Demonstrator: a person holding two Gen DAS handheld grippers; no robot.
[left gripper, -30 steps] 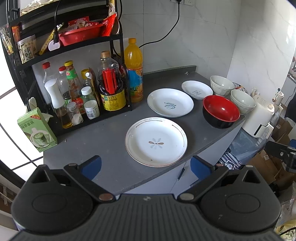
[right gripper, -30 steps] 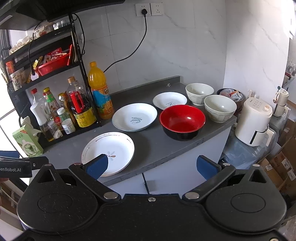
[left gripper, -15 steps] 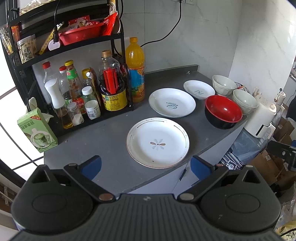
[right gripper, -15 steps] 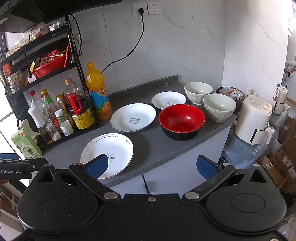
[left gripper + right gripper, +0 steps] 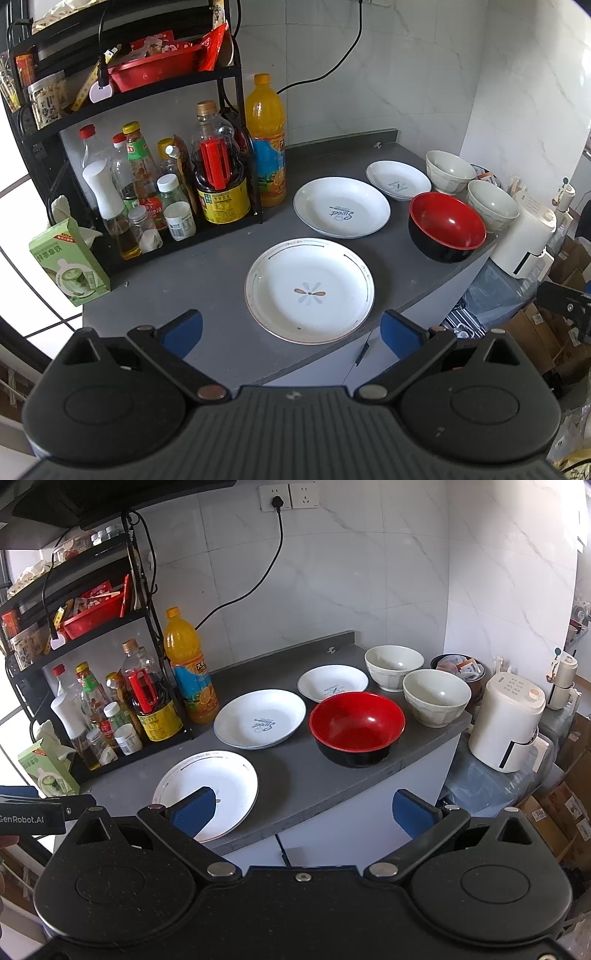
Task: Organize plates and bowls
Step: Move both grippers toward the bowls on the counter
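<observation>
Left gripper (image 5: 291,330): jaws spread wide, nothing between them, held off counter's front edge. Right gripper (image 5: 303,812): likewise spread, empty, off front edge. Grey counter (image 5: 207,280): flower-pattern plate (image 5: 309,291) nearest, at front edge. Behind it, lettered plate (image 5: 341,211); red-and-black bowl (image 5: 447,226) to its right near edge. Farther back, small plate (image 5: 398,180), then two pale bowls (image 5: 450,171) (image 5: 492,205) at right end, side by side. All dishes separate, unstacked. Bottle rack (image 5: 147,177) along left rear.
</observation>
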